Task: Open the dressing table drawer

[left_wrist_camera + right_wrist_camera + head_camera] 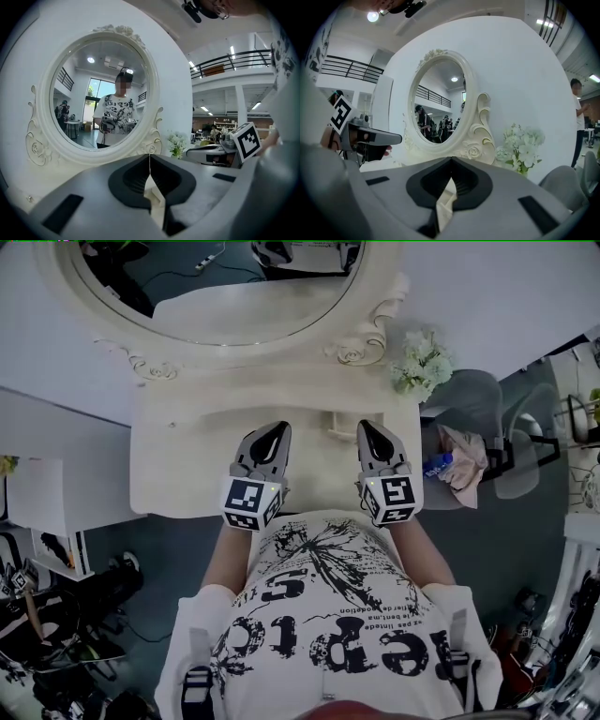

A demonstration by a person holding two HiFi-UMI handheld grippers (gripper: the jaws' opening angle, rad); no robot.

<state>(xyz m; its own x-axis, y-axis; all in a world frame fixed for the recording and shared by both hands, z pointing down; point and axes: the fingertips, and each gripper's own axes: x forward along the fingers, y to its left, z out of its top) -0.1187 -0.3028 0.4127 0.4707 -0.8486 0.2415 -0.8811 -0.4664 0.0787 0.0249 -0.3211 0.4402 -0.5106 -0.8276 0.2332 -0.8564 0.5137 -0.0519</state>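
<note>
The cream dressing table (178,465) stands below me, and its oval mirror (216,296) rises at the back. Its drawer front is hidden under the table top in every view. My left gripper (279,430) hovers over the front half of the top, jaws shut with nothing between them (150,155). My right gripper (371,427) is level with it a little to the right, also shut and empty (451,159). Both point toward the mirror (101,93). A small cream fitting (335,423) stands on the top between the two grippers.
White flowers (422,362) stand at the table's back right corner. A grey chair (478,409) with a cloth and a bottle on it is to the right. Boxes and cables lie on the floor at the left.
</note>
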